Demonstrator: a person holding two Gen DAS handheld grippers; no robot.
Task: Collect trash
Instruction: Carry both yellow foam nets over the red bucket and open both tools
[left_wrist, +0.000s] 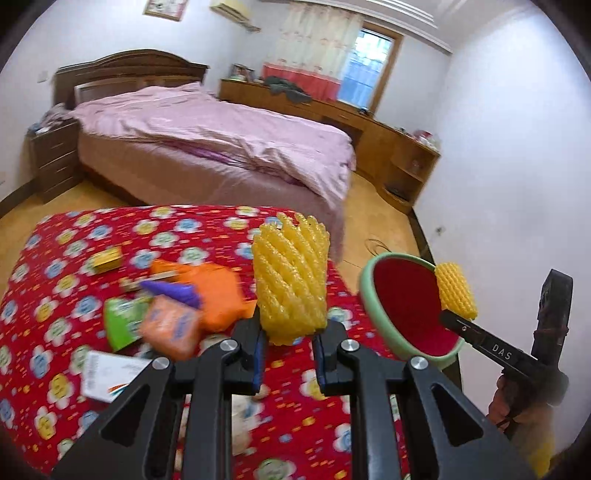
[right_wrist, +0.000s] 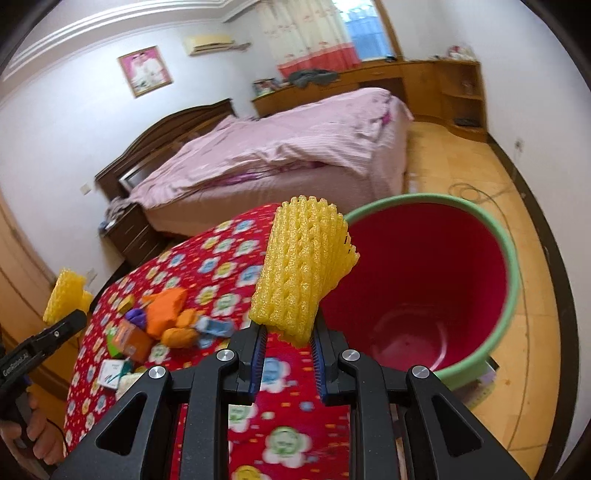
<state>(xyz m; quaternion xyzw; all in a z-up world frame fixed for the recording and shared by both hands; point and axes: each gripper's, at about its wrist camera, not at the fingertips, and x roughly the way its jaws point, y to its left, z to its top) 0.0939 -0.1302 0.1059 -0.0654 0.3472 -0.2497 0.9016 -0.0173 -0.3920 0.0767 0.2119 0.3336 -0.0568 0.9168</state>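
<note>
Grippers mid-carry: left gripper (left_wrist: 288, 350) and right gripper (right_wrist: 286, 350) each clamp a yellow foam fruit net (left_wrist: 290, 280) (right_wrist: 303, 269); bucket (right_wrist: 511, 266) just ahead-right; release only once above its opening.

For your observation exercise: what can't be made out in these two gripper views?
- Left wrist view: print on the orange carton and green carton, motion-blurred.
- Right wrist view: base of the red, green-rimmed plastic bucket, cut off by gripper frame.
- Both views: table under the red flowered cloth.
</note>
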